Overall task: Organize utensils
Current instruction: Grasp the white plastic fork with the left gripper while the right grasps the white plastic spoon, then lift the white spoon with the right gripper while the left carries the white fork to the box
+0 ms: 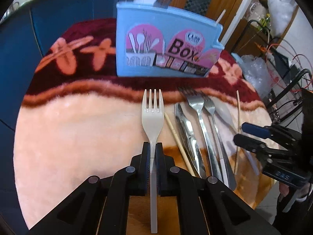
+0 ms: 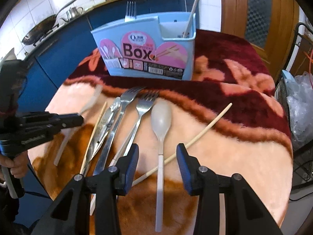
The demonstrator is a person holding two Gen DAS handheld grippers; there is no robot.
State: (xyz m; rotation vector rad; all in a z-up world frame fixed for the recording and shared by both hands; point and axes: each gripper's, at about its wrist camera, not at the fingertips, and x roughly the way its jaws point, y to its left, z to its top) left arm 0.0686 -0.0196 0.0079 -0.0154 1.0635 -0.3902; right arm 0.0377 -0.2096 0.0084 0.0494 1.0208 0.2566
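My left gripper [image 1: 153, 146] is shut on the handle of a white plastic fork [image 1: 153, 113], held above the blanket with tines toward the blue utensil box [image 1: 166, 45]. It appears blurred at the left of the right wrist view [image 2: 78, 117]. My right gripper [image 2: 157, 152] is open, its jaws on either side of a white plastic spoon [image 2: 161, 121] lying on the blanket. The box [image 2: 148, 52] holds a metal fork [image 2: 130, 11] and a chopstick [image 2: 190, 15]. Two metal forks [image 2: 137, 109], tongs [image 2: 107, 121] and loose chopsticks [image 2: 205, 131] lie on the blanket.
The table is covered by a pink and maroon flowered blanket [image 2: 234, 90]. Blue kitchen cabinets with a wok [image 2: 39, 31] stand behind. A wire rack with plastic bags [image 2: 299, 101] is at the right. Cables and stands [image 1: 283, 82] are beyond the table's right edge.
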